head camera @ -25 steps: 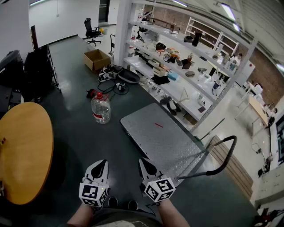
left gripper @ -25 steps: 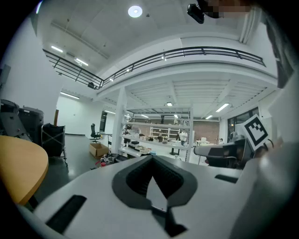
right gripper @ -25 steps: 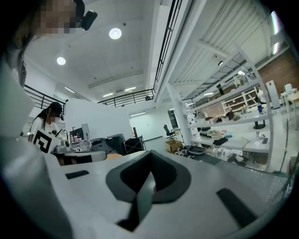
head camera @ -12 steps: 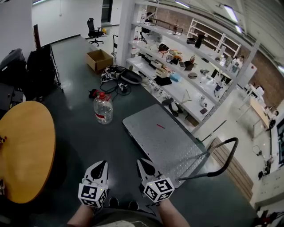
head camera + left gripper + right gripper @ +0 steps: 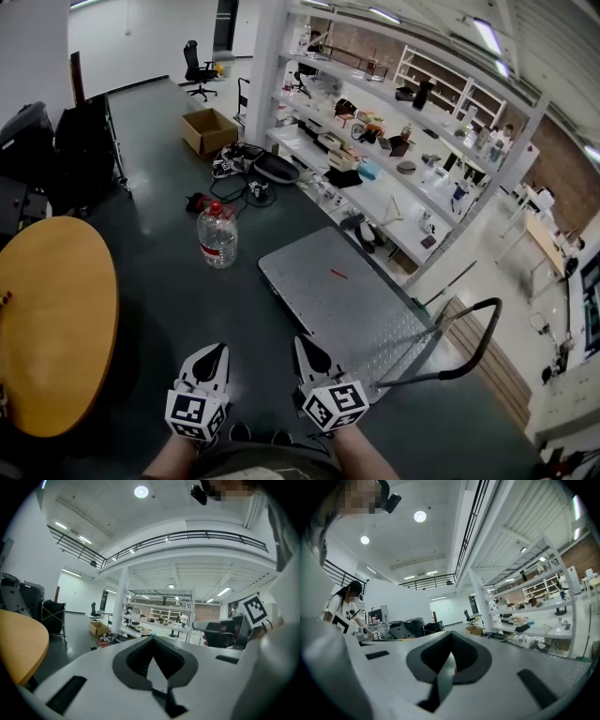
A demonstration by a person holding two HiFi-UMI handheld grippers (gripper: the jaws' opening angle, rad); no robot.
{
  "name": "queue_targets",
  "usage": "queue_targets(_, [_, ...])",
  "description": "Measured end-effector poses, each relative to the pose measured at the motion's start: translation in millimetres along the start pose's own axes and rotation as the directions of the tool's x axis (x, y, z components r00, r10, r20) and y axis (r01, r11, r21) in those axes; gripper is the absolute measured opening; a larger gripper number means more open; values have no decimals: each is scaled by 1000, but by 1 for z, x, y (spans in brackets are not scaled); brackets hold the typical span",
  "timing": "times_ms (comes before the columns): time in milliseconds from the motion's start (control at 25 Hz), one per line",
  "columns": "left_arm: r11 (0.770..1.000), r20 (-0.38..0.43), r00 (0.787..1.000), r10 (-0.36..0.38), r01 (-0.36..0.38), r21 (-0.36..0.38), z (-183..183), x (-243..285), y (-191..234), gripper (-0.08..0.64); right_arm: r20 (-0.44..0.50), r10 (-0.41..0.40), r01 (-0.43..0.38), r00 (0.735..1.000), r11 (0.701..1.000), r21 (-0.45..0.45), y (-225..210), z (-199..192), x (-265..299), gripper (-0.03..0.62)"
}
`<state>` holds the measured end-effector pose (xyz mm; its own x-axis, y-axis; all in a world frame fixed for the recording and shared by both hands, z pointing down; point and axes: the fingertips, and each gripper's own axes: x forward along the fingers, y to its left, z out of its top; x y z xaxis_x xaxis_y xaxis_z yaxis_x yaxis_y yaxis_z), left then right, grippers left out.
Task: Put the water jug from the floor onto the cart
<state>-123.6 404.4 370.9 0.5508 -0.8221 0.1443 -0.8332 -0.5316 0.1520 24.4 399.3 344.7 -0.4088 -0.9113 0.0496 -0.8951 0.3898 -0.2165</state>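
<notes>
Right now the clear plastic water jug [image 5: 217, 239] with its red cap [image 5: 214, 208] and red label stands upright on the dark grey floor [image 5: 159, 281]. It is far ahead of you and a little to the left, near the far left corner of the flat grey metal platform cart [image 5: 328, 300] but apart from it. The round yellow wooden table [image 5: 52, 319] sits at your left, well apart from the jug.

Your left gripper [image 5: 212, 356] and right gripper [image 5: 309, 354] hang side by side close to your body, well short of the jug. Each has its jaws pressed together with nothing between them, so you will have to open them before you reach it.

Expect the jug to be heavy if it is as full as it looks, though the fill level is hard to read from here. Its smooth walls will likely flex and slip under a squeeze on the belly. The stiffest place to take hold is probably the neck just under the cap. Clamp one gripper there and steady the body low down with the other. Whether there is a carry handle is too small to tell.

The cart's deck is low and bare apart from a small red mark, with its black tubular handle [image 5: 473, 337] at the near right end. A short lift to the right should be enough, so keep the jug upright.
</notes>
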Motion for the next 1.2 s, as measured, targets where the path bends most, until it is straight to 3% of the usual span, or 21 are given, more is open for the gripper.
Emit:
queue_targets(600, [1000,-21,1000,6,-6,3,-5,-1,55,5,28,-83,82,996,996,38,4,-9,38,-11])
queue_targets(880, [998,-48,997,60,-60,1,-12,43,76,5,40,-63,61,997,997,46,-43,-15,85,-11])
queue_targets(1200, [990,-45,989,139,-138,21,6,137,105,5,27,25,-27,999,997,76,-112,2,180,-11])
